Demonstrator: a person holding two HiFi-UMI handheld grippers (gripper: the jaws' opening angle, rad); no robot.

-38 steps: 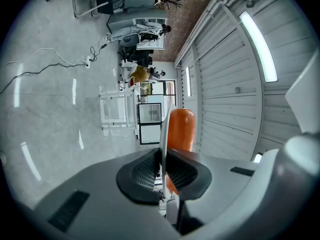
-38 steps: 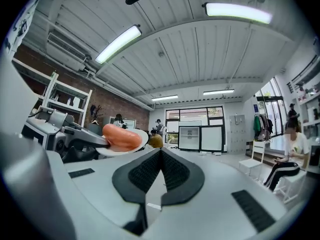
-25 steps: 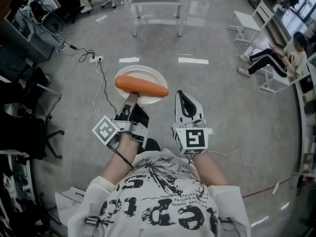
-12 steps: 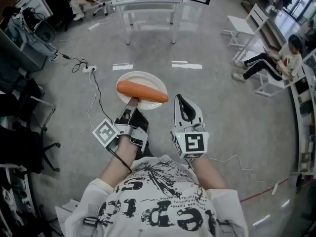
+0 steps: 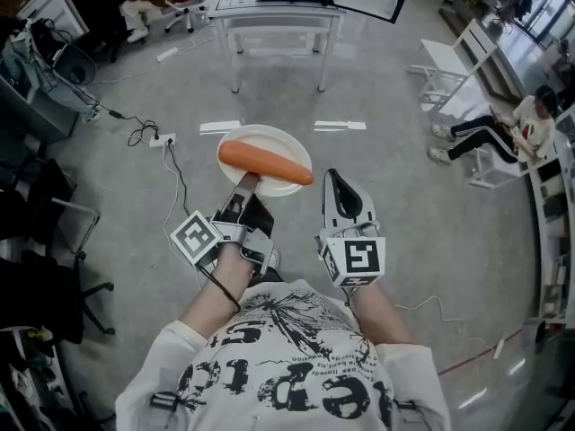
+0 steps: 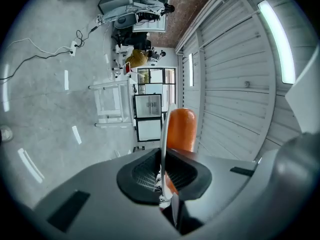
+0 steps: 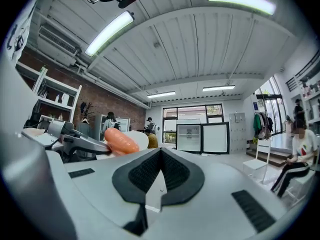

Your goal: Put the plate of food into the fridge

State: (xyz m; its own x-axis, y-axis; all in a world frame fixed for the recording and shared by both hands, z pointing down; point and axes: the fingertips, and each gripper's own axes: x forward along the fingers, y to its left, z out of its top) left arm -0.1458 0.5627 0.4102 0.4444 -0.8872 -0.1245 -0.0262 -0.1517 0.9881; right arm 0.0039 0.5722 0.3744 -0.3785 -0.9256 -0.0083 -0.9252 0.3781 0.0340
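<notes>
Person is closing on the fridge (image 7: 202,138). Left gripper (image 5: 249,183) is still clamping the plate (image 5: 262,134) rim with the sausage (image 5: 265,162) steady. Right gripper (image 5: 334,180) is trailing beside it, closed and empty. Carry is progressing.

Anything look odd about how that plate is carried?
Somewhat: the left gripper pinches the plate by its near rim alone, and the long orange food lies across it, one end at the very edge.

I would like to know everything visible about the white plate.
The white plate is round, shallow, smooth and glossy, perhaps ceramic or plastic. It is held roughly level in the air above the grey floor, and the left gripper clamps its near rim. One long orange food item, sausage-like, lies across it.
</notes>
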